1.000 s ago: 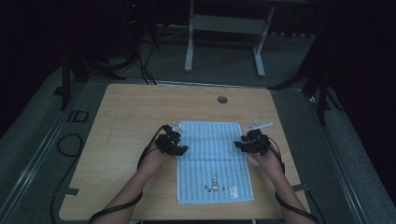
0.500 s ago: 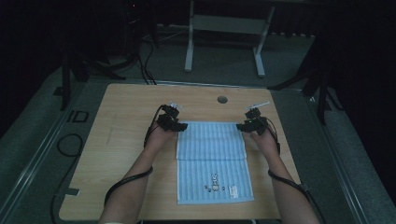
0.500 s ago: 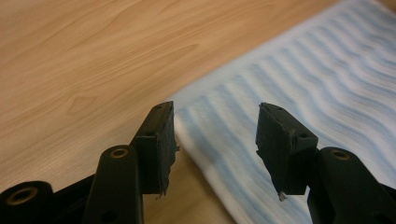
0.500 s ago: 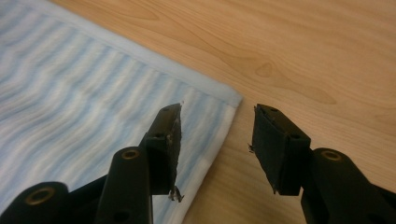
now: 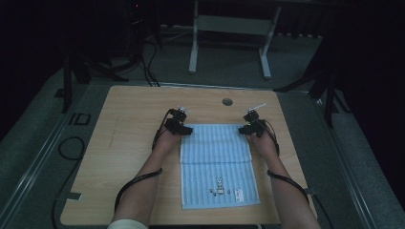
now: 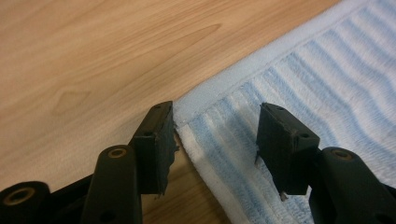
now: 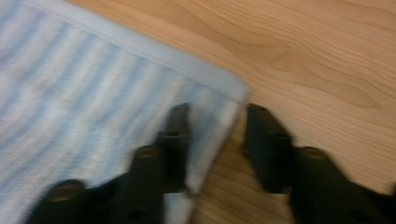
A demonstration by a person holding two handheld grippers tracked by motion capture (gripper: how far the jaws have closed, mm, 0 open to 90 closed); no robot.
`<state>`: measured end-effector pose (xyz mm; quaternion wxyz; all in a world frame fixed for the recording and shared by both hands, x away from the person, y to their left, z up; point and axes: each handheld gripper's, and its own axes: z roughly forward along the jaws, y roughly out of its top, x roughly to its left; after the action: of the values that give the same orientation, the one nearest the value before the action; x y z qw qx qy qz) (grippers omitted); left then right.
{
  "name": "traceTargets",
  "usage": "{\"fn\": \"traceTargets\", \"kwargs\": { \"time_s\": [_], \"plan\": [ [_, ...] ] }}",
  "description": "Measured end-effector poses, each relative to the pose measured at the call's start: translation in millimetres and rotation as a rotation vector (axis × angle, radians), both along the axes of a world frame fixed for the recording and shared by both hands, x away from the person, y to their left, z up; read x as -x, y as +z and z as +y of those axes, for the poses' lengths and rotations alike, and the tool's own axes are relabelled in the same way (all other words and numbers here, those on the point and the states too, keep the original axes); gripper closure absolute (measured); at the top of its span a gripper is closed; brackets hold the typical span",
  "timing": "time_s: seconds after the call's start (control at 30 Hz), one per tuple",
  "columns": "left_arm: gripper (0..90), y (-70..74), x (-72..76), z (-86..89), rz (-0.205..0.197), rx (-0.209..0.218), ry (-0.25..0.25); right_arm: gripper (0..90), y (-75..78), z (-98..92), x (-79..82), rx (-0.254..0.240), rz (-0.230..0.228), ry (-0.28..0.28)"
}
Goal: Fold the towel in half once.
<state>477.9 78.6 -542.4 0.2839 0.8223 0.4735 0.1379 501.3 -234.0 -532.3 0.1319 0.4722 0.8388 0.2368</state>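
Since a second ago both hands have gone from the middle of the towel (image 5: 217, 160) to its far corners; the towel itself lies as it did, flat on the table (image 5: 119, 143), printed end toward the person, a crease across its middle; my reading: the reach is done, the corner pick-up is the step in hand, probably for a fold toward the near edge.

Left gripper (image 6: 215, 135): jaws apart, straddling the far left corner; the left pad sits at the towel's side edge, partly on bare wood, the right pad over the striped cloth; no pinch, the cloth lies flat between them.

Right gripper (image 7: 217, 137): jaws have just been closing but a gap shows between them; the left pad rests over the cloth at the far right corner, the right pad over bare wood just beside the hem; picture blurred; the corner is between the pads, not clamped.

In the high view the left gripper (image 5: 178, 125) and right gripper (image 5: 251, 125) sit at matching corners.
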Motion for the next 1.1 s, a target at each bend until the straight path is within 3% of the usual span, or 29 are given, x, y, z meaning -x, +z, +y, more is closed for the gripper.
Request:
{"fn": "traceTargets", "kwargs": {
  "time_s": [0.1, 0.17, 0.33, 0.6, 0.67, 0.7, 0.9, 0.93, 0.97, 1.03, 1.07, 1.1],
  "plan": [
    [70.1, 1.0, 0.3, 0.4, 0.018, 0.034, -0.006, 83.3, 0.3, 5.5, 3.0, -0.002, 0.003, 0.036],
    [84.2, 2.0, -0.4, 1.2, 0.049, 0.049, -0.019, 86.4, 1.2, 8.9, 4.6, 0.029, -0.007, 0.046],
    [86.5, 12.9, 4.8, 0.5, 0.019, 0.086, -0.042, 87.6, 10.3, 5.1, 9.2, 0.013, -0.045, 0.046],
    [86.4, 64.9, 21.5, 5.5, -0.094, 0.159, -0.092, 88.1, 47.5, -7.4, 18.9, -0.039, -0.132, 0.062],
    [86.4, 69.9, 23.0, 7.1, -0.100, 0.172, -0.093, 88.1, 55.0, -8.7, 21.6, -0.052, -0.149, 0.063],
    [86.4, 85.0, 28.2, 11.7, -0.132, 0.187, -0.099, 88.2, 69.5, -11.5, 25.9, -0.069, -0.178, 0.068],
    [86.3, 123.8, 38.7, 22.5, -0.213, 0.212, -0.113, 88.2, 111.5, -13.0, 38.5, -0.065, -0.274, 0.102],
    [86.4, 123.8, 38.7, 22.5, -0.213, 0.212, -0.113, 88.2, 119.8, -12.4, 40.8, -0.067, -0.294, 0.107],
    [86.3, 138.5, 43.6, 25.3, -0.250, 0.223, -0.115, 88.1, 130.9, -12.0, 44.4, -0.072, -0.325, 0.111],
    [86.3, 152.2, 51.4, 27.3, -0.299, 0.238, -0.122, 88.2, 148.1, -12.5, 51.1, -0.092, -0.367, 0.123],
    [86.3, 152.2, 51.4, 27.3, -0.299, 0.238, -0.122, 88.2, 148.1, -12.5, 51.1, -0.092, -0.367, 0.123],
    [86.3, 162.5, 58.9, 29.1, -0.317, 0.259, -0.134, 88.2, 163.0, -13.2, 58.9, -0.098, -0.404, 0.133]
  ]
}}
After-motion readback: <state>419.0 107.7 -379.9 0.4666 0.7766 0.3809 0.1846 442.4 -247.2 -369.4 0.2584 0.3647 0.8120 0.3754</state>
